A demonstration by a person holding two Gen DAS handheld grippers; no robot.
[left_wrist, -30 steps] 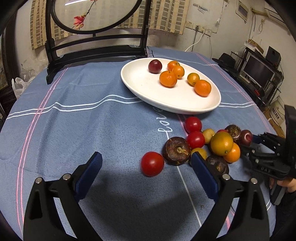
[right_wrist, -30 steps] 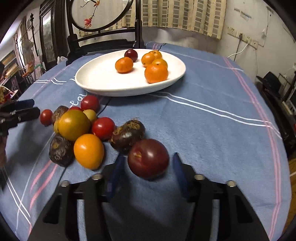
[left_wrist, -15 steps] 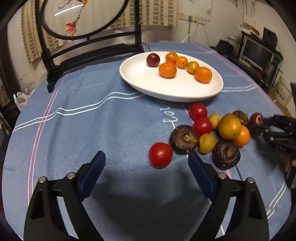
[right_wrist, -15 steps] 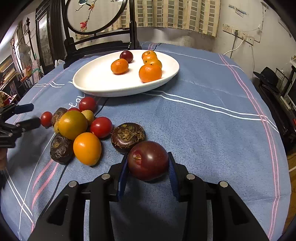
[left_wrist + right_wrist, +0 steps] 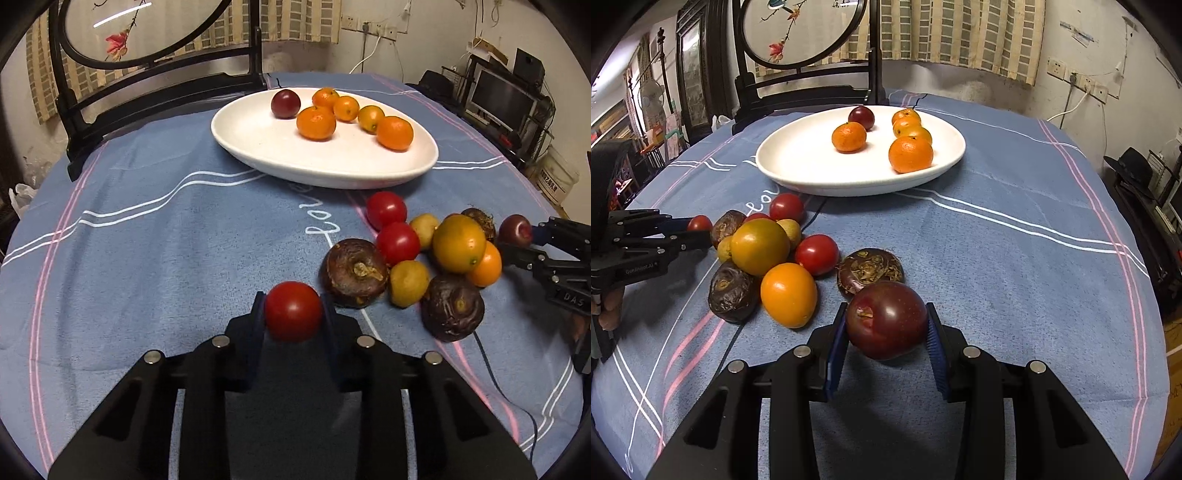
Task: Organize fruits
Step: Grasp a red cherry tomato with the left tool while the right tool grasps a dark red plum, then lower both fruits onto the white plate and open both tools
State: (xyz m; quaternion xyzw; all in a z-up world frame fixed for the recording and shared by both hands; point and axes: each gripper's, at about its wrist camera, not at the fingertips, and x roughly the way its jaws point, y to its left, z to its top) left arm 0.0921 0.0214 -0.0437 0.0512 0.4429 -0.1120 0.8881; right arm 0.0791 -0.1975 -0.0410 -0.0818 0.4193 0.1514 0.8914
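My left gripper (image 5: pixel 293 308) is shut on a red tomato (image 5: pixel 293 311), just left of a pile of loose fruit (image 5: pixel 424 258) on the blue cloth. My right gripper (image 5: pixel 886 325) is shut on a dark purple plum (image 5: pixel 886 319) at the pile's right side; it also shows in the left wrist view (image 5: pixel 532 236). A white oval plate (image 5: pixel 258 147) behind the pile holds several oranges and one dark plum (image 5: pixel 285 104). The plate also shows in the right wrist view (image 5: pixel 798 162). The left gripper shows in the right wrist view (image 5: pixel 701 230).
The pile holds tomatoes (image 5: pixel 816 254), dark wrinkled fruits (image 5: pixel 731 291), oranges (image 5: pixel 788 295) and small yellow fruits. A dark wooden screen stand (image 5: pixel 155 85) stands at the table's far edge. A thin cable (image 5: pixel 491 373) lies on the cloth. Shelves with a monitor (image 5: pixel 502 99) are at right.
The left gripper has moved forward and closed on the red tomato. The right gripper closed on the dark plum half a second ago and still holds it.
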